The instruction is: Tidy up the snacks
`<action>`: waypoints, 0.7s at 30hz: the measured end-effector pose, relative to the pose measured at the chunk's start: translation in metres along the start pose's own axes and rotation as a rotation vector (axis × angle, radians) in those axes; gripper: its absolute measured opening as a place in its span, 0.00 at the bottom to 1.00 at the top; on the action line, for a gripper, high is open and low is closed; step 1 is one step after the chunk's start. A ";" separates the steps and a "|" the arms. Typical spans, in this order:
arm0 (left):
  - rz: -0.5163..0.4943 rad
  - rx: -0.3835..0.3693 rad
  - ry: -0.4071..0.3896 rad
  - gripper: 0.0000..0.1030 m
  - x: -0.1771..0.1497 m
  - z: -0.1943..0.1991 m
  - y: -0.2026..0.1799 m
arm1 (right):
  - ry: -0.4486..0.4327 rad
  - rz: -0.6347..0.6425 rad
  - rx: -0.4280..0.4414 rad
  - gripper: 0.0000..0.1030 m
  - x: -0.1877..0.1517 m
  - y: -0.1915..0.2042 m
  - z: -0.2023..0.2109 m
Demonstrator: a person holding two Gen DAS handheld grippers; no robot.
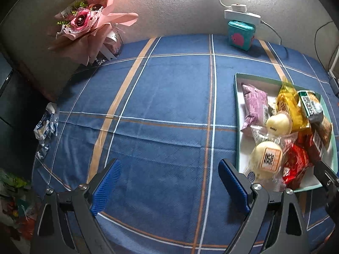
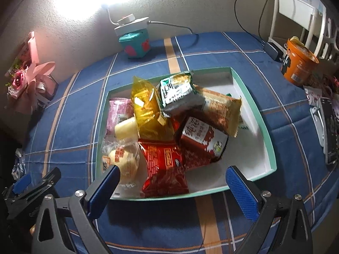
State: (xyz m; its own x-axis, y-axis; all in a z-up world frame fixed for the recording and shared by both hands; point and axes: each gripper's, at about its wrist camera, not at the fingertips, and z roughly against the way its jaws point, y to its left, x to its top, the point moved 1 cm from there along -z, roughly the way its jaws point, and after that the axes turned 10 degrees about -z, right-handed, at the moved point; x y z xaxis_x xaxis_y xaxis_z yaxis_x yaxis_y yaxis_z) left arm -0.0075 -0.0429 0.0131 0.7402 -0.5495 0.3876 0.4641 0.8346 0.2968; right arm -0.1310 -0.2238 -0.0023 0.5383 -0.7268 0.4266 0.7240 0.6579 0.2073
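My left gripper [image 1: 169, 182] and right gripper [image 2: 173, 182] both hang spread and empty; the snacks [image 2: 169, 127] lie heaped in the tray [image 2: 269, 139], none loose on the blue cloth [image 1: 159, 105].

Left gripper [image 1: 169, 182] open above blue plaid cloth [image 1: 161, 110], nothing between blue pads [image 1: 107, 185]. At right, teal-rimmed box [image 1: 235, 97] heaped with snacks: purple packet [image 1: 254, 108], yellow bag [image 1: 289, 103], round buns [image 1: 268, 158], red packet [image 1: 296, 165]. Pink bouquet [image 1: 84, 23] far left; teal tin [image 1: 241, 35] at back.
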 end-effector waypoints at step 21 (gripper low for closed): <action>-0.017 -0.046 0.000 0.90 -0.021 0.007 0.006 | 0.010 0.073 -0.026 0.98 -0.022 0.006 0.005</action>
State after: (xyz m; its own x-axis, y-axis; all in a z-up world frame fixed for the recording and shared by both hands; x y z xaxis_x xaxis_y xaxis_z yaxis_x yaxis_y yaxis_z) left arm -0.0238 -0.0269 0.0133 0.7320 -0.5638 0.3825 0.4986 0.8259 0.2630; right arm -0.1411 -0.2027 -0.0058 0.5944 -0.6791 0.4307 0.6936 0.7040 0.1529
